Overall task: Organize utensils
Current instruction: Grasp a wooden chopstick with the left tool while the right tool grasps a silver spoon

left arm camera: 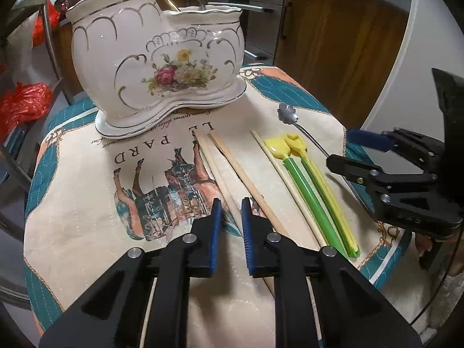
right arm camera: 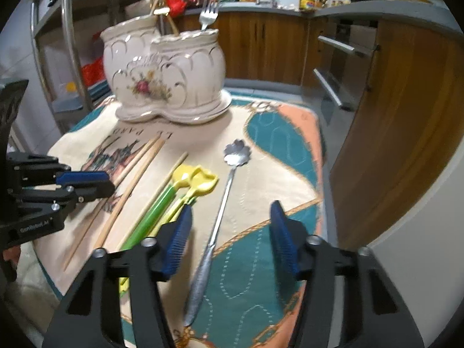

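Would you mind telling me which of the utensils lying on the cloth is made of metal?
The long spoon with the flower-shaped bowl, lying farthest right; the others are wooden chopsticks and yellow-green plastic scoops.

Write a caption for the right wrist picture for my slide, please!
Right tongs straddle a flower-bowled metal spoon on the cloth, ceramic utensil holder behind.
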{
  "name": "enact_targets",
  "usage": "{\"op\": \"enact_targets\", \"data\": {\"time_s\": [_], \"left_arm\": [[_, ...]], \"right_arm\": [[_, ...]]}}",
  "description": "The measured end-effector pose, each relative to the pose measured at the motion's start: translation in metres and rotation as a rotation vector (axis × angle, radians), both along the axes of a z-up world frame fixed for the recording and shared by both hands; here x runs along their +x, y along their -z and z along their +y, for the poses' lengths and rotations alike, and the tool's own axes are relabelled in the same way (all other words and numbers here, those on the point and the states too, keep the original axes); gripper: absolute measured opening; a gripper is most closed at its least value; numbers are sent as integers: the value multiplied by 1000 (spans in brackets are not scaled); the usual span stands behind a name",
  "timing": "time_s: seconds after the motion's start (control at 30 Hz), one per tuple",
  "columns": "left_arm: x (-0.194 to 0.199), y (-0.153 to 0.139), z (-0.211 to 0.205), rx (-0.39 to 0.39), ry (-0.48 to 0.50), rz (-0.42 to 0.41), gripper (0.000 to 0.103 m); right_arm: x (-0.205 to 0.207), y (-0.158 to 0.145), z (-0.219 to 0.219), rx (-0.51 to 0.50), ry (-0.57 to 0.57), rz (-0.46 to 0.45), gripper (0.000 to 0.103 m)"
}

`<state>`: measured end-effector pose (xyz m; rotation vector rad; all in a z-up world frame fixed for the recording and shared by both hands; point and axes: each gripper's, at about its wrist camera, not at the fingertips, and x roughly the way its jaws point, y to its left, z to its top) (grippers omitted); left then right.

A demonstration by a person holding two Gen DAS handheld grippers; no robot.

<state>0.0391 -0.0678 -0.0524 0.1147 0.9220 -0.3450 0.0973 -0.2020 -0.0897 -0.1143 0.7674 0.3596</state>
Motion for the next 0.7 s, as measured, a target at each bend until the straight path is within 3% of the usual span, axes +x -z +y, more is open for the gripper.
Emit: {"op": "enact_targets", "data": {"time_s": [0.1,0.23,0.27,0.53,0.7], "left_arm": [[0,-2,4,-8,17,15,9],[-1,-4,11,5,27,30,5],[-1,-5,12,8,32,32,5],[2,-4,26,62,59,61,0],[-5,-11,39,-56,6,62,1]], "right_arm": [[6,3,3,2,-7,30,28],[14,5,4,8,-7,59,14],[14,4,4,6,-13,63,6],[11,-1,0,-18,-45,98,4],[5,-3,-5,-16,-40,98,4]]}}
